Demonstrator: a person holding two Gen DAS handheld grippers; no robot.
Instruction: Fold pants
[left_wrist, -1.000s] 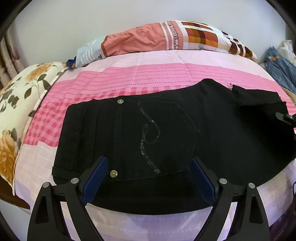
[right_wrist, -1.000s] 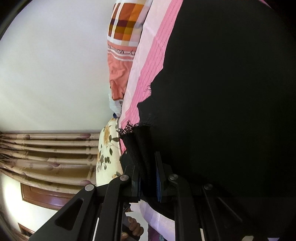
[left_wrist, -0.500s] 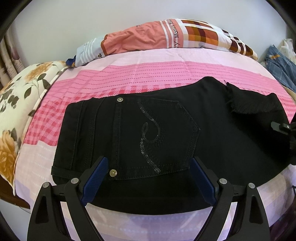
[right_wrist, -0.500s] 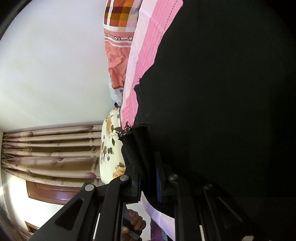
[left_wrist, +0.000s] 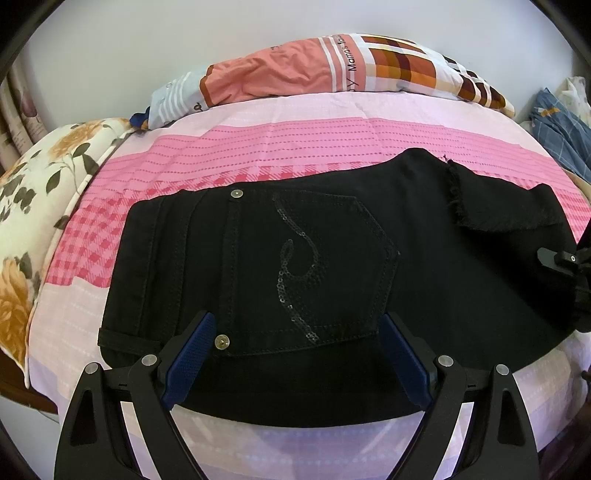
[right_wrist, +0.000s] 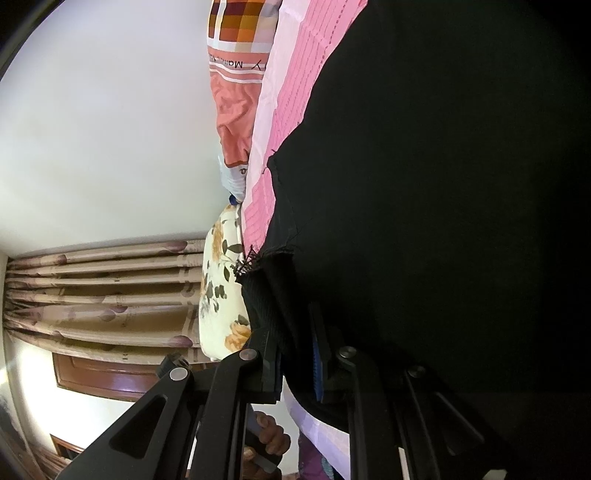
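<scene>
Black pants (left_wrist: 314, 266) lie flat on the pink bed, back pocket with a sequin swirl facing up, waistband to the left. My left gripper (left_wrist: 295, 343) is open, hovering over the near edge of the pants below the pocket. My right gripper (right_wrist: 295, 354) is shut on the frayed leg hem (right_wrist: 258, 273) of the pants (right_wrist: 443, 221); in the left wrist view that hem (left_wrist: 491, 210) is folded over onto the pants at the right, with the right gripper's body (left_wrist: 565, 262) at the frame edge.
A pink striped bedsheet (left_wrist: 295, 147) covers the bed. An orange patterned pillow (left_wrist: 332, 70) lies at the back, a floral pillow (left_wrist: 33, 206) at the left, blue clothing (left_wrist: 557, 125) at the right. Curtains (right_wrist: 110, 295) hang beyond the bed.
My right gripper has carried the frayed leg hem leftward, further over the pants. The left gripper has stayed in place, open.
</scene>
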